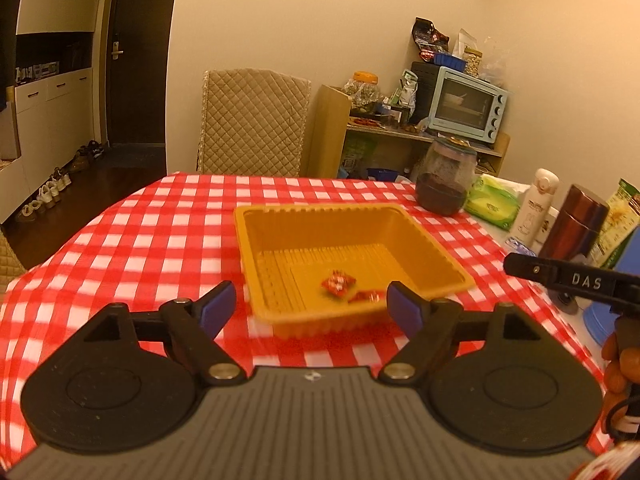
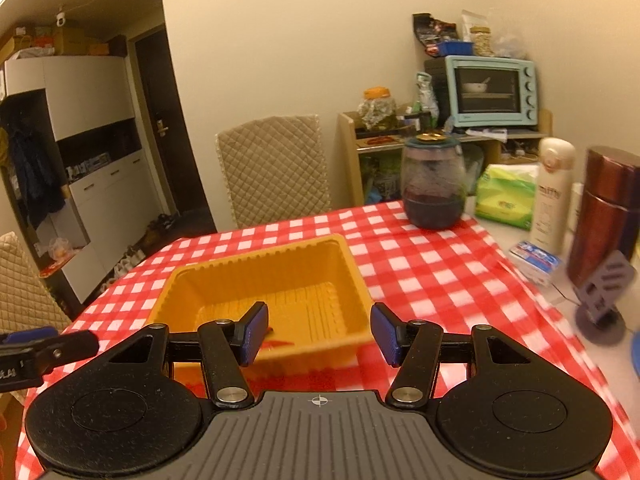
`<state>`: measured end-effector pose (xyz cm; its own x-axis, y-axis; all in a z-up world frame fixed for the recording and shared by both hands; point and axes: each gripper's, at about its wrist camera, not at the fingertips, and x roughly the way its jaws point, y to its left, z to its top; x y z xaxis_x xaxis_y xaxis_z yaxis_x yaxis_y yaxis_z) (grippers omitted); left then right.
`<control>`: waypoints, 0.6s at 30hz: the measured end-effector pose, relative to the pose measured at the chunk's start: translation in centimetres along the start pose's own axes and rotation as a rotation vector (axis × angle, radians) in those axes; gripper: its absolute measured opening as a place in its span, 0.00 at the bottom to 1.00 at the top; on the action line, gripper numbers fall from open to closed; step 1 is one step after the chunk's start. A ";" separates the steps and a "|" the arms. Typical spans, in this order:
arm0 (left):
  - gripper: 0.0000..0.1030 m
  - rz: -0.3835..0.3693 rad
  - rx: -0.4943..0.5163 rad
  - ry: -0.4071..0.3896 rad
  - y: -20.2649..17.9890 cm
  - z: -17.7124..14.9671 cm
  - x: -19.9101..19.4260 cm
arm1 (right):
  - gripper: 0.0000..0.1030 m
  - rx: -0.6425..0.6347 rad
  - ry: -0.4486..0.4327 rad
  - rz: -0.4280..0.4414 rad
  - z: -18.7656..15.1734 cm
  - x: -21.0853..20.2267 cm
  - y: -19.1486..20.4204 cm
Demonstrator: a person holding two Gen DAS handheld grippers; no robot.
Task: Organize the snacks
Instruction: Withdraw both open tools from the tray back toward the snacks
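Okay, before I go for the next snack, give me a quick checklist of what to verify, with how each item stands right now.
1. Left gripper empty, pads apart: ok.
2. Right gripper empty, pads apart: ok.
3. Orange tray upright on the checked tablecloth: ok.
4. Red-wrapped snacks lying inside the tray: ok.
5. Room left in the tray for more: ok, its floor is mostly bare.
6. Next loose snack in sight on the tablecloth: not ok, neither view shows one.
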<state>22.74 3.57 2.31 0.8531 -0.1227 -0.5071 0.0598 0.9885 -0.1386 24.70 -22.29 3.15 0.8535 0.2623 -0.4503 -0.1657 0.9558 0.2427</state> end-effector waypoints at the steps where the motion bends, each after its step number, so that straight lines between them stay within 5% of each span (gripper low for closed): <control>1: 0.78 0.002 0.002 0.001 0.0 -0.5 -0.6 | 0.56 0.004 0.002 -0.003 -0.5 -0.7 -0.1; 18: 0.78 0.067 -0.045 0.084 1.1 -10.4 -7.0 | 0.56 -0.030 0.113 -0.068 -9.8 -7.1 -1.5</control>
<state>11.45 4.59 -3.17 0.8078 -0.0654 -0.5858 -0.0207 0.9901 -0.1391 14.01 -24.28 -2.41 0.8025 0.2084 -0.5591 -0.1256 0.9750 0.1831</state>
